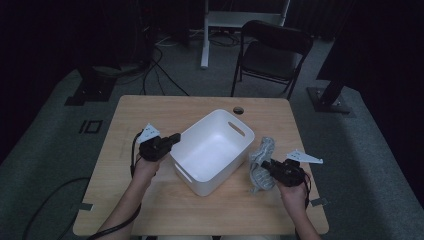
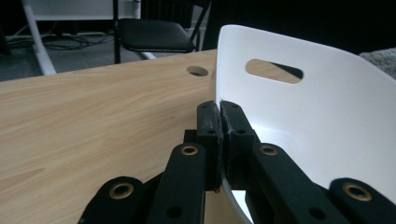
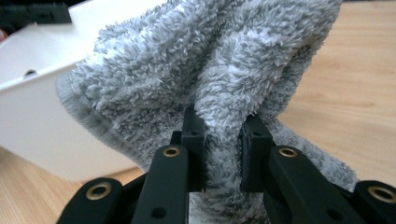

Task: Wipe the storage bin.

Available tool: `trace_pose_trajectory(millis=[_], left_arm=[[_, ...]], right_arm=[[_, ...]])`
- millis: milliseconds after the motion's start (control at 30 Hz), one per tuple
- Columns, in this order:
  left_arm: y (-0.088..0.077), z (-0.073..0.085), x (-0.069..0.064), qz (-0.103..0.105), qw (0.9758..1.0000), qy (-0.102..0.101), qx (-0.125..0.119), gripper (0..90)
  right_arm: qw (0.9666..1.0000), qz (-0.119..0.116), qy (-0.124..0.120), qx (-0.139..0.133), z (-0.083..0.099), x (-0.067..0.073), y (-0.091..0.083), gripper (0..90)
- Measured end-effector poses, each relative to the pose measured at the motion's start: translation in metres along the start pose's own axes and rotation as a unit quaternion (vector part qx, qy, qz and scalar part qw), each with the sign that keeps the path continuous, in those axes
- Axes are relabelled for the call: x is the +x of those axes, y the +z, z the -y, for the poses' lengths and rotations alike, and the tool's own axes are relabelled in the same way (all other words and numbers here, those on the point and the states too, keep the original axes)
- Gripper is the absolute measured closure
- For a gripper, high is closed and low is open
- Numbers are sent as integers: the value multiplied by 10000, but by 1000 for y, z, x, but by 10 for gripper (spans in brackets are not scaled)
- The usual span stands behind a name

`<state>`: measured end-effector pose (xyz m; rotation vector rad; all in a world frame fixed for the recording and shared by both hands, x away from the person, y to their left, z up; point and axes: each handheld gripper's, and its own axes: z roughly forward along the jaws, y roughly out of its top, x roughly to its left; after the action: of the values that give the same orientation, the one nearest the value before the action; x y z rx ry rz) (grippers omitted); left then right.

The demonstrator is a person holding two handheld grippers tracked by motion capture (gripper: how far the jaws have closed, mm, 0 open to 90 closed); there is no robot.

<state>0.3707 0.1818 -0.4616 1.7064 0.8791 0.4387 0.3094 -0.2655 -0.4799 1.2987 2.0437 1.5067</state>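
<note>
The white bin (image 1: 212, 150) sits mid-counter (image 1: 150, 210), long axis running near-left to far-right. The left tool (image 1: 174, 138) pinches its left rim; the right tool (image 1: 265, 165) pinches the grey towel (image 1: 261, 162), just right of it.

A light wooden table (image 1: 150, 200) has a round cable hole (image 1: 238, 110) near its far edge. Beyond it a black folding chair (image 1: 272, 55) stands on grey carpet (image 1: 50, 145), with a white desk frame (image 1: 220, 20) and loose cables (image 1: 160, 65) behind.
</note>
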Motion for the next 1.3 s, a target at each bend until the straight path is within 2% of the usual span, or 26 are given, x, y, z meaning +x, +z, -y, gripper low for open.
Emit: trace_pose_trajectory(millis=[33, 100, 167, 333, 467, 533, 700, 867, 967, 1300], left_arm=[[-1, 1, 0, 5, 10000, -18, -11, 871], [-1, -1, -2, -56, 9999, 134, 62, 871], [-1, -1, -4, -69, 9998, 187, 85, 872], [0, 1, -1, -16, 10000, -18, -17, 869], [3, 2, -2, -82, 10000, 16, -53, 869], [4, 3, -1, -2, 10000, -22, -58, 868], [4, 2, 1, 132, 9999, 52, 15, 866], [6, 1, 1, 257, 9996, 85, 108, 860], [8, 0, -1, 257, 9993, 214, 163, 860], [9, 0, -1, 333, 9992, 158, 128, 856]], right_arm=[[10000, 5, -7, -34, -2, 0, -1, 760], [10000, -6, -6, -90, -5, 1, -2, 760], [9999, 11, -18, -136, -7, 1, -3, 760], [9993, 34, -29, -368, -22, 3, -2, 760], [9988, 57, -4, -484, -33, 3, 5, 760], [9989, 79, 11, -467, -36, 3, 11, 760], [9994, 127, 18, -317, -35, 4, 28, 761], [9996, 154, 48, -242, -31, 2, 35, 760], [9996, 215, 30, -188, -30, 0, 38, 761], [9994, 299, 151, 32, -19, -6, 49, 761]])
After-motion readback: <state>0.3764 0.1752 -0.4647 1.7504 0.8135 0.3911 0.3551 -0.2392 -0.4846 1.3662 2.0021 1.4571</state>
